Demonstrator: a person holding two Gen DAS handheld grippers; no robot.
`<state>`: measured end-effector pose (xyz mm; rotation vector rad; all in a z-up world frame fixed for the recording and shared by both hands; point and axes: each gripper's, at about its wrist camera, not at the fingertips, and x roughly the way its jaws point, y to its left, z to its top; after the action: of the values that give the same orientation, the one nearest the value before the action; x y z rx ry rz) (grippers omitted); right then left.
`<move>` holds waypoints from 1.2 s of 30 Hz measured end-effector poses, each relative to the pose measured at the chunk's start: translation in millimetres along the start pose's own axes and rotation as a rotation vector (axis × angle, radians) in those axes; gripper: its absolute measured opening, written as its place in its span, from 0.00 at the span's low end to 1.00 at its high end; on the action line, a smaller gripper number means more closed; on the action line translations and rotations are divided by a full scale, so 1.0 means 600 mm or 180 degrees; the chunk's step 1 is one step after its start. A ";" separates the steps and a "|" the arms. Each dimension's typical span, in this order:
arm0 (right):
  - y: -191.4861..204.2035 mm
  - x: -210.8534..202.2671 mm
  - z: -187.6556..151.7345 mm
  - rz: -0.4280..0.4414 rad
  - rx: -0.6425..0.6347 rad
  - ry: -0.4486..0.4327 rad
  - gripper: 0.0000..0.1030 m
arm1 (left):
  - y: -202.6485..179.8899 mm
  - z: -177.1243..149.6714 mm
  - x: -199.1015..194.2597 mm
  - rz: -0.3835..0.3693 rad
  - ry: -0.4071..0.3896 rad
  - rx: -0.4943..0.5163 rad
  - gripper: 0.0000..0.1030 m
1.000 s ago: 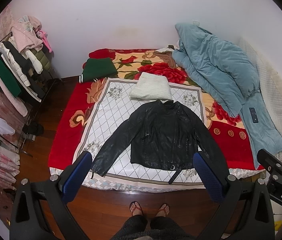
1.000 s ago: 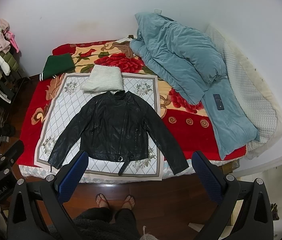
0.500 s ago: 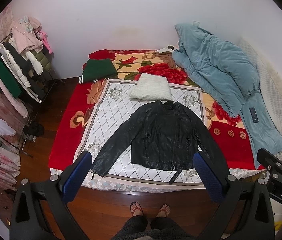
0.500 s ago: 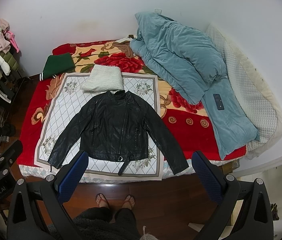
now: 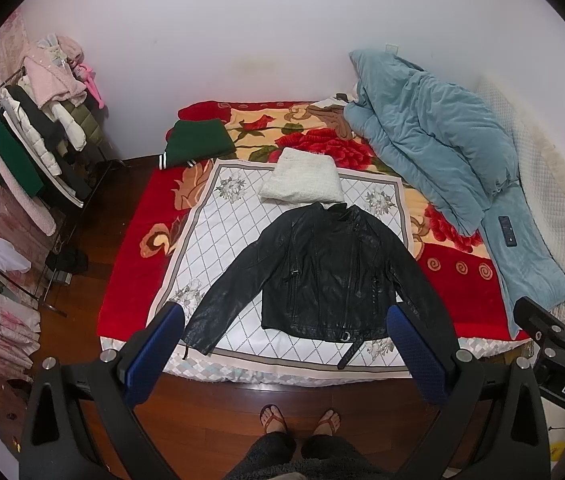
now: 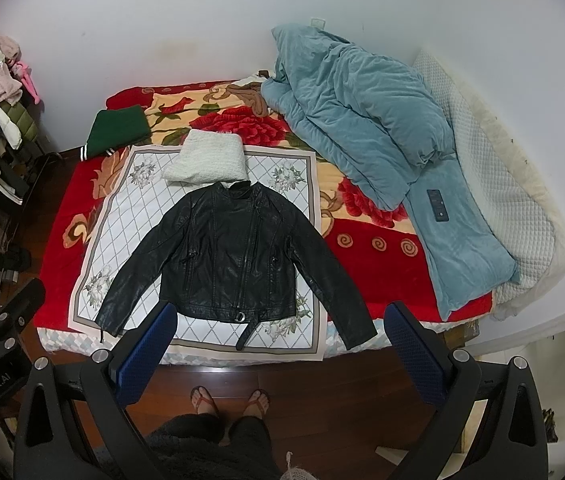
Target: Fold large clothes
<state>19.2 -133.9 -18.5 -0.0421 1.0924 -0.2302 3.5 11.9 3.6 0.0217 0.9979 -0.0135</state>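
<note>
Left wrist: jacket [image 5: 324, 270] collar toward wall

Black leather jacket [image 5: 324, 270] [image 6: 228, 256] — flat, front up, sleeves spread — on bed.

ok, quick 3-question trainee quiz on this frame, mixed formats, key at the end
1. True or false: the black leather jacket lies spread flat with both sleeves out, unfolded.
2. Multiple choice: what lies just past the jacket's collar? A) white folded knit B) a shoe C) a book
3. Fill in: the left gripper and the right gripper are both ____ and hold nothing.

Key: 1 true; 2 A; 3 open
</note>
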 end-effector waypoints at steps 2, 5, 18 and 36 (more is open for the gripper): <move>0.000 -0.001 0.000 0.0004 0.0002 0.0000 1.00 | 0.002 0.001 0.001 0.0001 -0.0003 -0.0001 1.00; 0.000 -0.002 0.001 -0.0002 -0.0005 -0.0002 1.00 | 0.003 0.002 0.000 0.0003 -0.0006 0.0000 1.00; 0.001 -0.007 -0.002 -0.0004 0.0000 -0.0009 1.00 | 0.003 0.008 -0.008 0.0002 -0.0014 0.0003 1.00; 0.006 -0.007 0.008 -0.0019 0.0096 0.0005 1.00 | -0.013 0.058 -0.013 -0.0063 -0.0029 0.0060 1.00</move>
<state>22.0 -129.9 -13.4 -0.0180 1.0903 -0.2520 28.2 3.2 28.9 0.0292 0.9890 -0.0410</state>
